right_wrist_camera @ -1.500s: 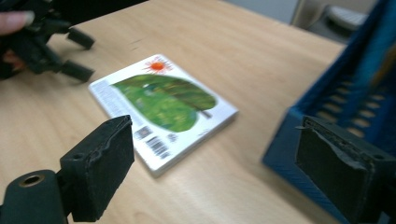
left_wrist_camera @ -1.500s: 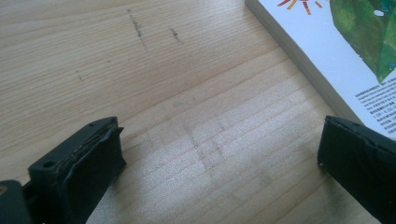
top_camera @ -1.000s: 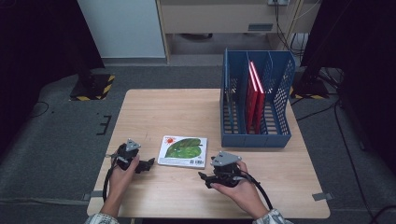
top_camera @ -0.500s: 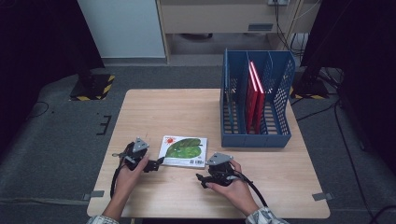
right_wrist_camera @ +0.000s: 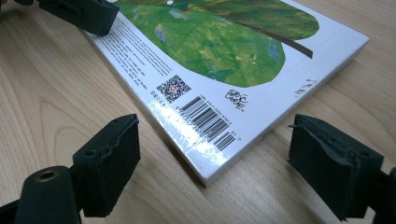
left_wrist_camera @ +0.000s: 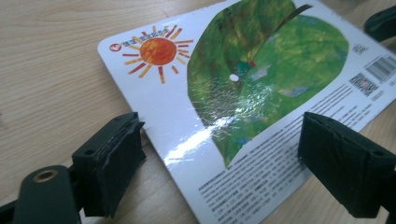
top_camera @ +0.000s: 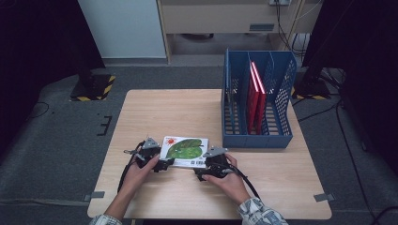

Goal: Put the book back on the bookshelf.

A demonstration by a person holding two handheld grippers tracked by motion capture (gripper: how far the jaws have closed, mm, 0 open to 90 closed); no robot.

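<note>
In the left gripper view, the book (left_wrist_camera: 243, 98) is cut off at the bottom and right edges, and its fine print is too small to read. In the right gripper view, the top edge crops the cover. In the high view, hands hide both grippers' jaws, and the red books (top_camera: 256, 96) in the blue rack (top_camera: 257, 138) show no legible titles.

Landmark: flat white picture book w/ green leaf cover (top_camera: 184, 151), lying on light wooden surface (top_camera: 155, 112) nr its front edge, approx centre. Blue perforated plastic file rack (top_camera: 257, 101) stands behind & to right of book, well apart; two red books (top_camera: 256, 96) upright in rack's middle slot. Left claw (top_camera: 164, 165) at book's front-left corner, corner between its jaws. Right claw (top_camera: 202, 172) at book's front-right corner, corner likewise between jaws. Person's forearms come in from in front of book.
</note>
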